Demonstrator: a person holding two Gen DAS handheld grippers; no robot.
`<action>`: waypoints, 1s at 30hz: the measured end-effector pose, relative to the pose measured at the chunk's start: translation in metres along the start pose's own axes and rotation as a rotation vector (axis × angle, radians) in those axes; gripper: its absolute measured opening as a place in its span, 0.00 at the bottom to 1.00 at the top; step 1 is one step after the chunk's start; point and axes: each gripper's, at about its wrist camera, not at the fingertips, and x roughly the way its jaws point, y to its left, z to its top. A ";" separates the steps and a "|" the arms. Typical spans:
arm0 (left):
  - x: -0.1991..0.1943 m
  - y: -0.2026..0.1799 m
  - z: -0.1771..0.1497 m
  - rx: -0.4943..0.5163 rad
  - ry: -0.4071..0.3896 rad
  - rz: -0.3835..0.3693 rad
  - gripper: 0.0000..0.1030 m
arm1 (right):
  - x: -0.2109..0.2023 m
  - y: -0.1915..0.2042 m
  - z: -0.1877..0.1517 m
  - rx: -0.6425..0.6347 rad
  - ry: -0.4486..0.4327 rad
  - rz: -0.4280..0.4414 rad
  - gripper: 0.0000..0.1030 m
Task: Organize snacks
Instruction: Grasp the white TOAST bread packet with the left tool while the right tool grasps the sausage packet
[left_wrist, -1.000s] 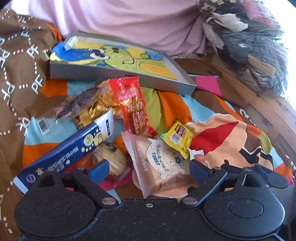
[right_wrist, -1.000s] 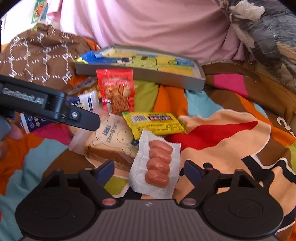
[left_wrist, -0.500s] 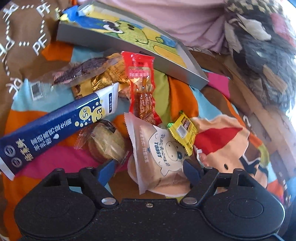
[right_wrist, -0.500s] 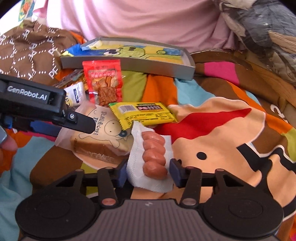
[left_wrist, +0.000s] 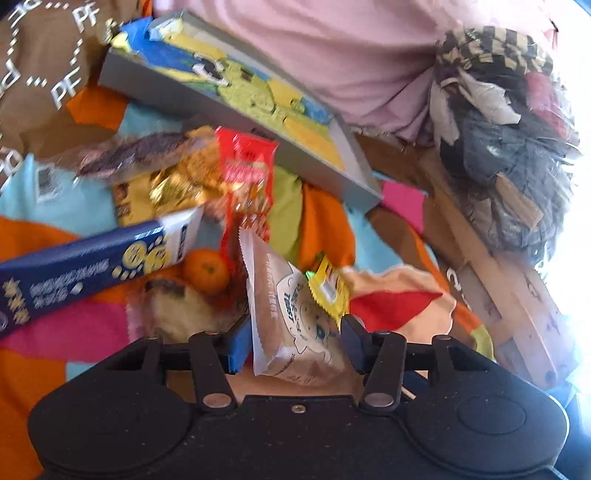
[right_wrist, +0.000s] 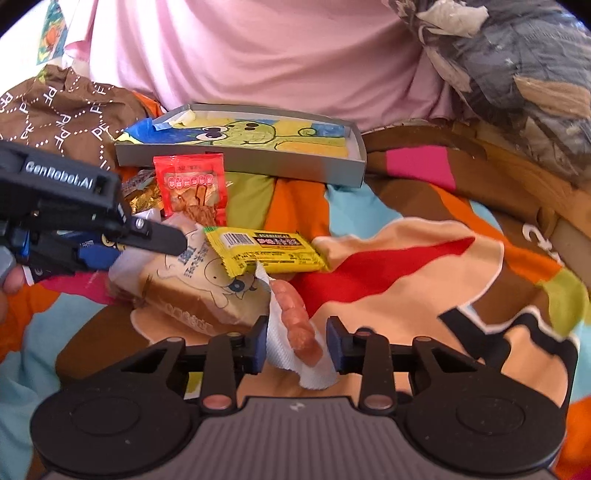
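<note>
Your left gripper (left_wrist: 295, 341) has closed on the clear-wrapped toast slice packet (left_wrist: 291, 314) and your right gripper (right_wrist: 296, 345) on the white sausage packet (right_wrist: 295, 321), both lifting off the colourful blanket (right_wrist: 406, 266), ready for the grey cartoon-lined tray (right_wrist: 240, 166).

A: Toast bag (left_wrist: 291, 314)?
B: Matt plastic film, serrated edge. Sausage pack (right_wrist: 295, 332): clear film, ribbed white backing.
A: Tray (right_wrist: 240, 162)?
B: Matt grey card. Blanket (right_wrist: 406, 258): soft printed cloth.
</note>
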 end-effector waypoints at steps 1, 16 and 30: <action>0.002 -0.001 0.001 0.002 -0.005 -0.003 0.51 | 0.002 -0.002 0.002 -0.010 0.001 -0.002 0.36; 0.048 0.000 -0.017 -0.012 0.036 0.024 0.58 | 0.024 -0.011 -0.003 0.008 0.039 -0.028 0.44; 0.029 -0.011 -0.017 0.009 -0.001 0.065 0.27 | 0.018 -0.006 0.000 0.015 -0.007 0.001 0.18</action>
